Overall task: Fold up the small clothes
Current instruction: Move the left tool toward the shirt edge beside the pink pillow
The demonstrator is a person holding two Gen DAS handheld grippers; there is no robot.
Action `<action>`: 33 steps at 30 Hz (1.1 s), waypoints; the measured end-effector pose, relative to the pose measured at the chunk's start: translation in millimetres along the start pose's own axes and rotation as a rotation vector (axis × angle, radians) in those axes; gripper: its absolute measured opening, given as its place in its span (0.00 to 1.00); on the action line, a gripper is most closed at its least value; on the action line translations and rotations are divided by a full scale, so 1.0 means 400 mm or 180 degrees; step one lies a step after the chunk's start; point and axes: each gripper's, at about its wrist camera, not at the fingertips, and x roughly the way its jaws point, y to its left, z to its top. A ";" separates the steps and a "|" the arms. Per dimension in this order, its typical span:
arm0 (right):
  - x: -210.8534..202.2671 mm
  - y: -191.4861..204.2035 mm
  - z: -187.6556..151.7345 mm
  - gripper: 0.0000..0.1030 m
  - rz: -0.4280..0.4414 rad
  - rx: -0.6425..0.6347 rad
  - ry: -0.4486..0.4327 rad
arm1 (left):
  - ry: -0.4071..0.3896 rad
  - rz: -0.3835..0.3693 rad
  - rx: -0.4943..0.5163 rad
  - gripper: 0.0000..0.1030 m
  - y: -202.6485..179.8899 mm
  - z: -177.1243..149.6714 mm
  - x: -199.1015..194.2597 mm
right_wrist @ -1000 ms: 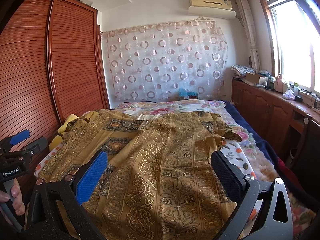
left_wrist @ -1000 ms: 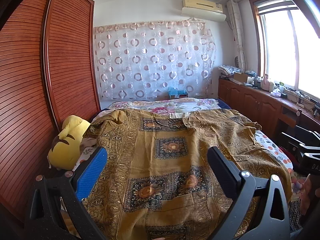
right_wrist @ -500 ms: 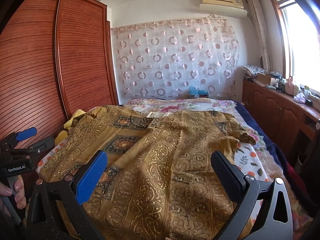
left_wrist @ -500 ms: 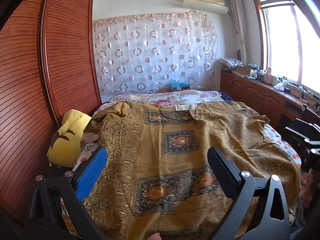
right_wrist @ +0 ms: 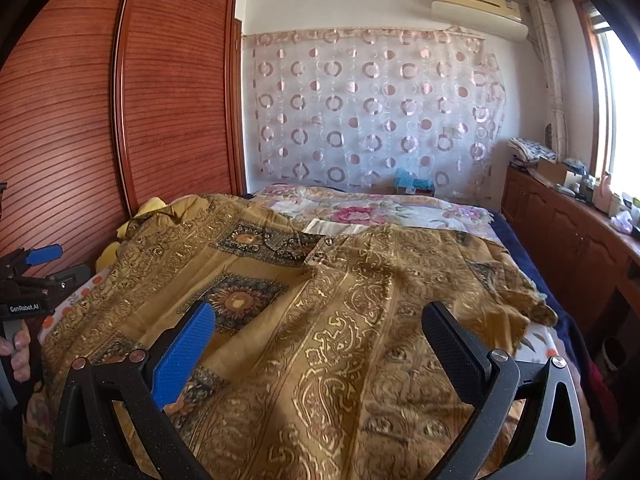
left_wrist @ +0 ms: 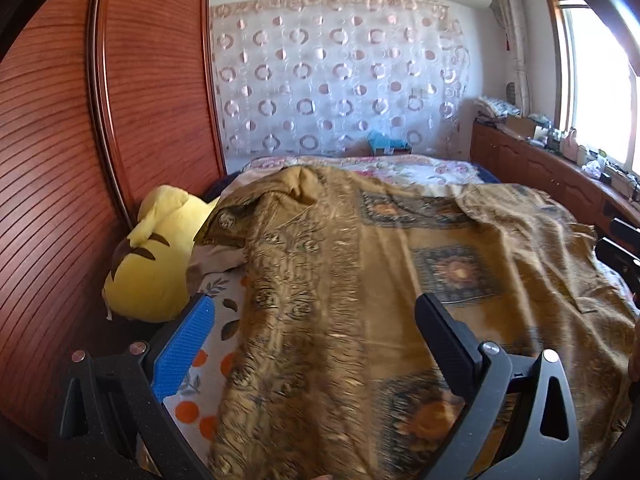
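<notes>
The left tongs (left_wrist: 314, 328) are spread wide, blue pad on one side and black pad on the other, with nothing between them. Directly beneath and ahead of them lies the golden patterned garment (left_wrist: 380, 280), spread out over the bed (left_wrist: 208, 364); whether the pads touch the cloth cannot be told from this view. Just beside the blue pad, toward the wardrobe, a strip of the flowered bedsheet shows bare, and beyond it a yellow plush toy (left_wrist: 156, 256) sits against the slatted wooden wardrobe (left_wrist: 60, 160).

The right tongs (right_wrist: 318, 336) are likewise spread, gripping nothing, with the same garment (right_wrist: 360, 320) under and ahead of them. Its buttoned front placket runs away from the tongs toward the collar, where a pale inner lining shows. Off to the left of the right tongs, at the edge of the view, the left tongs (right_wrist: 40, 264) appear again, with the fingers (right_wrist: 18, 350) of a hand wrapped around the handle.

Farther ahead of both tongs, past the garment's collar, a floral bedspread (right_wrist: 368, 212) covers the head of the bed. Behind that hangs a sheer curtain (right_wrist: 376, 108) printed with circles, with an air conditioner (right_wrist: 476, 0) above it. To the right of the tongs a wooden cabinet (right_wrist: 568, 236) runs under the window.
</notes>
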 end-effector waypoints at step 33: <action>0.300 0.107 0.095 1.00 0.0434 -0.0742 0.0832 | 0.0796 -0.0189 -0.0661 0.64 0.288 0.156 0.355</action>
